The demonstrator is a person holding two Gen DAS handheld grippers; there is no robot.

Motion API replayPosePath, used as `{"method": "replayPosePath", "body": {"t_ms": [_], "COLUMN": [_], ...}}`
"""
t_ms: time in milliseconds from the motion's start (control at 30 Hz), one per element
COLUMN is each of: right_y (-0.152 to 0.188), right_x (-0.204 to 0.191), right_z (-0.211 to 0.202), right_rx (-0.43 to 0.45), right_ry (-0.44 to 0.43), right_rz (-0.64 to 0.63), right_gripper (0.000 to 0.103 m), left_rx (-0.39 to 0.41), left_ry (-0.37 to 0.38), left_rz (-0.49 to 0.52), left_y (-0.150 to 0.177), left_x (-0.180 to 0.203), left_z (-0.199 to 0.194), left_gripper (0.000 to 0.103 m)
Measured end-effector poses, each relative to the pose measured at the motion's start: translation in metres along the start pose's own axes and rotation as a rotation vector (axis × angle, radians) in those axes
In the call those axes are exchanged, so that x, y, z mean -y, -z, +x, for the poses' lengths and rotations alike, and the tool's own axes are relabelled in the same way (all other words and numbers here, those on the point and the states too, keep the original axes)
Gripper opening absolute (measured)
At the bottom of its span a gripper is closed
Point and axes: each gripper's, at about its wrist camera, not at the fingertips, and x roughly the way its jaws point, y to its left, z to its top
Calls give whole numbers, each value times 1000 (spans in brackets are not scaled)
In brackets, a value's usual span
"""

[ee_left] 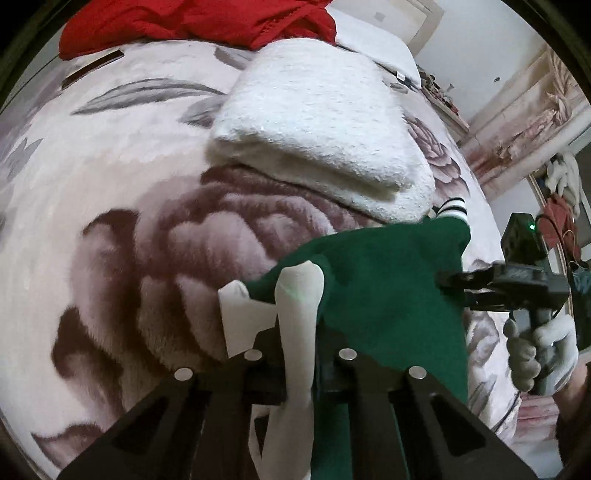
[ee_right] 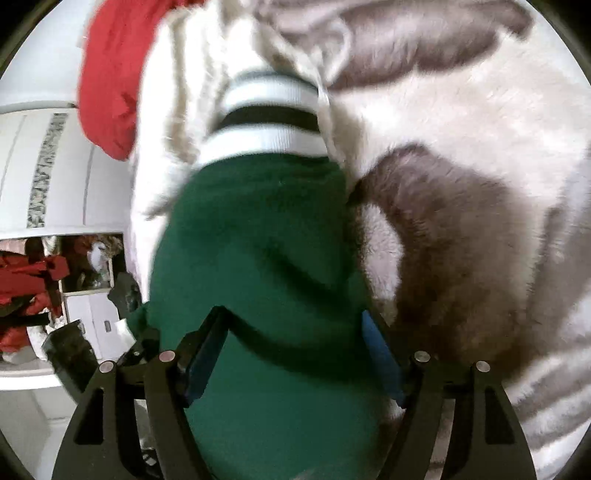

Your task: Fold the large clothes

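The left gripper point(ee_left: 271, 291) has its two white fingers point(ee_left: 299, 295) drawn together, pinching the near edge of the green garment point(ee_left: 388, 288), which spreads away from them to the right and slightly up. The right gripper point(ee_right: 291, 350) straddles the same green cloth point(ee_right: 258, 240): its jaws stand wide, one on either side of a thick fold, though blur keeps me from saying whether the pads actually press on it. The garment hangs between the two grippers above a plush floral blanket point(ee_left: 147, 221), its striped white-and-dark cuff point(ee_right: 269, 110) pointing away from the right gripper.

The left wrist view alone shows the right gripper from outside, as a dark body with a gloved hand point(ee_left: 543, 354) round its handle at the garment's far edge; it also shows a folded white towel point(ee_left: 321, 122) lying just beyond the green cloth, and a red garment point(ee_left: 192, 22) bunched at the far end of the bed. The right wrist view alone shows the cuff up close, and a white cupboard point(ee_right: 55, 166) off to its left.

Count: two grippers, one green garment, one white towel, one red garment point(ee_right: 110, 85) seen in both views
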Motion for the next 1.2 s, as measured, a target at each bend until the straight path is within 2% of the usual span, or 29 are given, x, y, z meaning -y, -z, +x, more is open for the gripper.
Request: {"method": "replayPosePath", "body": {"t_ms": [67,133,200,233,300,333,433,500,533,567,600,633,667,700,733,833,900,967,1067,1133,1200], "right_y": [-3,-1,1,0,-6,-9,-21,-20,-18,-13,-5,5,17,26,50,112,156,209,279,327,362], "right_x": [-8,-11,-14,-13,-6,-2,-1,-3,-4,-4,-5,-4,-3,-3,-2,6,8,15,34,51,62], "right_z": [1,-8,-29,-35,-30,-22,-8,-16,-20,-26,-33,-41,-49,-53,-63,-85,-95,-105,-111,-111,-107], "right_rx": [41,104,186,209,189,164,83,53,49,44,36,29,12,0,-13,-73,-107,-131,-158,-170,-159], "right_ry": [40,48,48,43,77,97,106,56,39,35,28,14,7,8,16,42,59,95,114,74,69], "right_rz": [-35,-10,15,35,60,79,105,115,110,102,92,81,76,75,71,52,49,60,103,140,158], "right_gripper": [29,15,12,12,12,12,17,26,37,53,58,61,61,61,62,62,62,62,63,63,63], "left_rx": [7,21,10,-30,-107,-131,-142,-152,-166,-172,-167,-152,-135,-120,-101,-62,-54,-72,-138,-193,-246], "left_ry": [28,49,60,53,53,68,108,119,131,137,132,114,94,67,39,-61,-116,-167,-256,-316,-389], "left_rz": [-17,-9,-8,-3,-45,-72,-118,-151,-168,-177,-174,-159,-137,-120,-104,-47,-52,-92,-193,-278,-349], "left_y": [-9,-19,-27,-30,-27,-24,-23,-20,-16,-11,-7,0,9,18,28,71,105,150,239,291,343], "left_x": [-1,2,2,-2,-15,-20,-25,-28,-29,-29,-28,-25,-21,-17,-13,3,8,11,-1,-14,-31], "left_z": [-3,-3,11,29,58,65,47,31,22,11,3,-12,-26,-38,-51,-90,-110,-128,-144,-145,-140], "left_gripper": [7,7,7,7,8,11,12,16,17,19,22,36,56,68,80,81,81,82,88,88,88]}}
